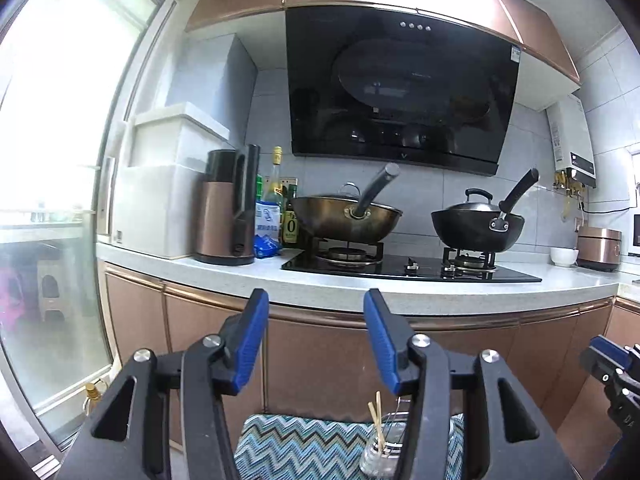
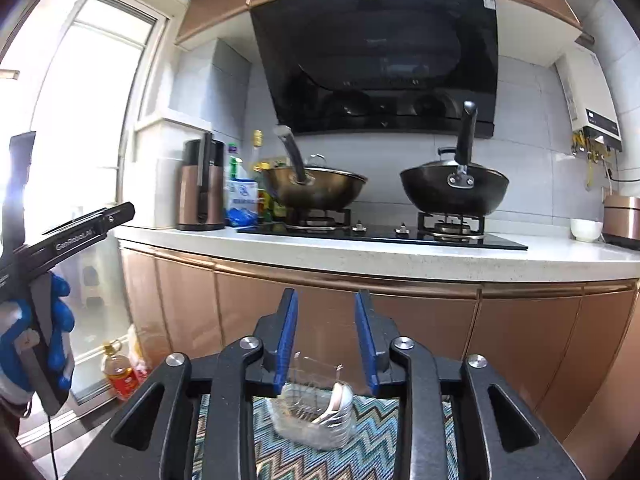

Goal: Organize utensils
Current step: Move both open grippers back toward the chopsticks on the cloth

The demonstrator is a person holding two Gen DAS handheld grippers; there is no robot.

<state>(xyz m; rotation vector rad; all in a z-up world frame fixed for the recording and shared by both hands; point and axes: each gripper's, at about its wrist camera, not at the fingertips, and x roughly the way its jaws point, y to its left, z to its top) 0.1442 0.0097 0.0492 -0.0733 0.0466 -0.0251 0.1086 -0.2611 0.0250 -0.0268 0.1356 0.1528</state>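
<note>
A clear holder (image 2: pixel 316 416) with several metal spoons (image 2: pixel 338 402) in it stands on a blue zigzag cloth (image 2: pixel 372 452), low in the right wrist view. My right gripper (image 2: pixel 327 338) is open and empty, above and just behind the holder. In the left wrist view a small clear jar (image 1: pixel 380 450) with thin wooden sticks (image 1: pixel 376 412) stands on the same cloth (image 1: pixel 304 444). My left gripper (image 1: pixel 316 336) is open and empty, raised above the cloth. It also shows at the left of the right wrist view (image 2: pixel 72 232), held by a blue-gloved hand (image 2: pixel 60 320).
A white counter (image 1: pixel 360 280) with copper cabinet fronts (image 1: pixel 320 344) lies ahead. On it are a gas hob with a brass wok (image 1: pixel 348 216) and a black wok (image 1: pixel 476 224), a kettle (image 1: pixel 228 208), bottles and a white bowl (image 1: pixel 564 257). An oil bottle (image 2: pixel 118 372) stands on the floor.
</note>
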